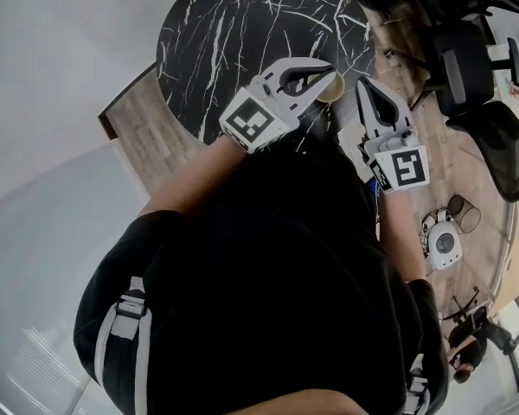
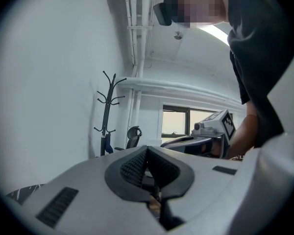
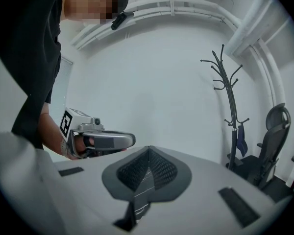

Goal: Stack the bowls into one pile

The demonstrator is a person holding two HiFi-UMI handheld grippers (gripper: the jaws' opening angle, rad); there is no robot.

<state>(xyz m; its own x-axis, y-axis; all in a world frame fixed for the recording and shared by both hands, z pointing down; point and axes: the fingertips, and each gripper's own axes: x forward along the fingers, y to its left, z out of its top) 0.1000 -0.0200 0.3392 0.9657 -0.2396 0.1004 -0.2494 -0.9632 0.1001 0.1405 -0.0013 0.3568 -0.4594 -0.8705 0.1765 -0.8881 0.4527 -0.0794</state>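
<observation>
The person's black-clad body [image 1: 268,266] hides the near edge of the round marble tabletop [image 1: 225,33], and the picture's top cuts off its far edge. Past the tips of the left gripper [image 1: 327,71] only a sliver of a tan object [image 1: 331,92] shows, too little to name

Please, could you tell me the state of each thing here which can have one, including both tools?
Grey left tool: shut, nothing gripped.
Grey right tool: shut, nothing gripped.
Black metal coat stand: upright, one dark item hanging low.
Black office chair: upright, unoccupied.
Tan round thing on the black marble round table: mostly hidden by the left tool; cannot tell whether it is a bowl.
</observation>
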